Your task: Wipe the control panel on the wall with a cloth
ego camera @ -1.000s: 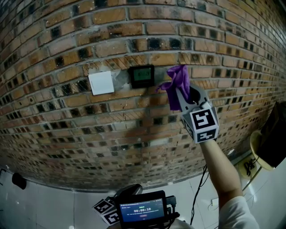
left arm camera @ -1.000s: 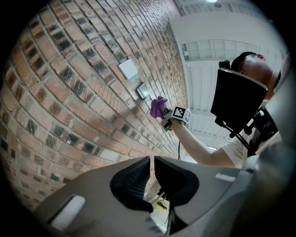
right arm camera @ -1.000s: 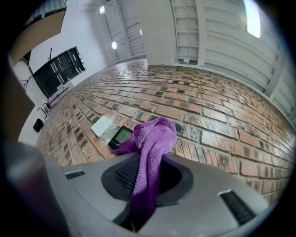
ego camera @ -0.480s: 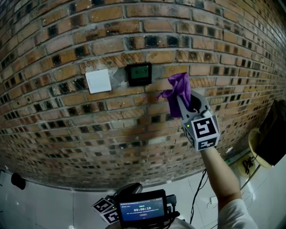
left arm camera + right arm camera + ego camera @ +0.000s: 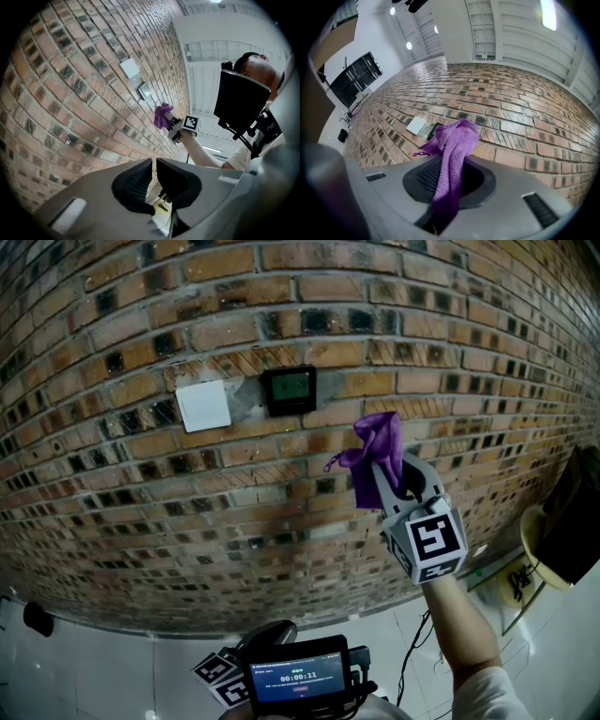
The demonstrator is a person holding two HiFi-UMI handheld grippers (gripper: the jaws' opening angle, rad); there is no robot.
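The dark control panel (image 5: 289, 390) with a green screen is mounted on the brick wall (image 5: 141, 512). My right gripper (image 5: 382, 468) is shut on a purple cloth (image 5: 375, 448), held below and to the right of the panel and apart from it. In the right gripper view the cloth (image 5: 452, 150) hangs out between the jaws and partly hides the panel (image 5: 432, 131). My left gripper (image 5: 153, 169) is shut with nothing in it and points along the wall. From it I see the panel (image 5: 144, 90), the cloth (image 5: 162, 116) and the right gripper (image 5: 172, 125).
A white switch plate (image 5: 203, 406) sits just left of the panel. Low in the head view is a device with a lit screen (image 5: 298, 677). At the right edge stand a black object (image 5: 577, 517) and a pale round thing (image 5: 537, 554). A cable (image 5: 415, 643) lies on the floor.
My right gripper with the cloth has moved down and slightly right, away from the panel. The left gripper has stayed low.
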